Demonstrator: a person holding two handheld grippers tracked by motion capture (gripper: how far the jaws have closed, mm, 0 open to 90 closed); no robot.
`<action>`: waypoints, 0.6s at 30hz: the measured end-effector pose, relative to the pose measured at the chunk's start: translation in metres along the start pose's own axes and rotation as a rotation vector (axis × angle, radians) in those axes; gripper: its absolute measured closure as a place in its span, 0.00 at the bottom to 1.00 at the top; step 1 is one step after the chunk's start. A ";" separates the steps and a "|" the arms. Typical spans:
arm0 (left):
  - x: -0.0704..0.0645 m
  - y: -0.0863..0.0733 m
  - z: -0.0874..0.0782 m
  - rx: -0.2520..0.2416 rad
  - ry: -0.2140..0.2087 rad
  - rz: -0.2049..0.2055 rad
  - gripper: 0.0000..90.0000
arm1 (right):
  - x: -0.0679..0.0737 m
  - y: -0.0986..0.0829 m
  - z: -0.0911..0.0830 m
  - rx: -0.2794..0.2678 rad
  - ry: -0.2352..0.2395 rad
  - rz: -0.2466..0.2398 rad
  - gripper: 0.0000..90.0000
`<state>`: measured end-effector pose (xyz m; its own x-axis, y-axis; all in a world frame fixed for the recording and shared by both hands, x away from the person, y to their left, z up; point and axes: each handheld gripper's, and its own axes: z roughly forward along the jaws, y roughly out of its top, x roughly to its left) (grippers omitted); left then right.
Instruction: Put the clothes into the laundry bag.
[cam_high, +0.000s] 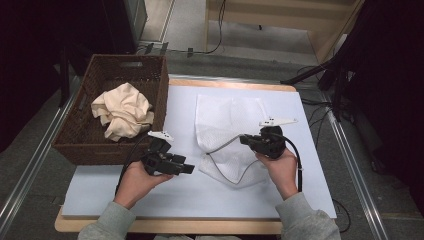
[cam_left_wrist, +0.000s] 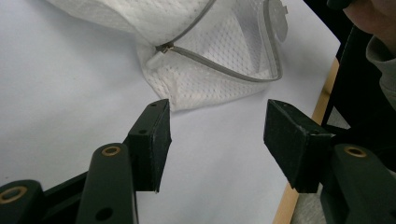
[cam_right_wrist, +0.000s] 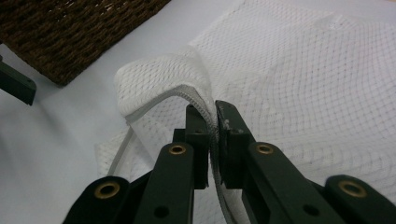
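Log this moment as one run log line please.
right gripper: shut on mesh bag zipper edge | left gripper: open, near bag corner | cloth: in basket

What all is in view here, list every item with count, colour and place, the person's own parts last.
mesh laundry bag: one, white with a grey zipper, flat on the table mat right of the basket, its zipper edge lifted.
cloth: one, cream, crumpled inside the basket.
wicker basket: one, dark brown, at the table's left.
table mat: one, pale blue, covering the wooden table.
left gripper: one, black, jaws open above the mat short of the bag's corner.
right gripper: one, black, jaws closed on the bag's zipper edge.
hands: two, one per gripper, grey sleeves, at the near edge.
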<state>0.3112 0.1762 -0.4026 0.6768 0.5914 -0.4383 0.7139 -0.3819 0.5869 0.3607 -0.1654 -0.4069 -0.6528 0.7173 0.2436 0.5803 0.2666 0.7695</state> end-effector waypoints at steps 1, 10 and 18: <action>0.000 0.000 -0.001 0.000 0.001 -0.001 0.47 | 0.000 0.000 0.001 0.003 0.003 -0.001 0.95; -0.010 0.005 -0.016 -0.006 0.026 0.046 0.47 | -0.001 0.001 0.003 0.010 0.009 0.003 0.95; -0.018 0.008 -0.037 -0.033 0.054 0.041 0.45 | 0.000 0.002 0.003 0.029 0.014 -0.016 0.95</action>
<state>0.2982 0.1891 -0.3647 0.6939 0.6135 -0.3770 0.6790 -0.3830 0.6263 0.3632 -0.1631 -0.4071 -0.6687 0.7038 0.2399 0.5835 0.2968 0.7559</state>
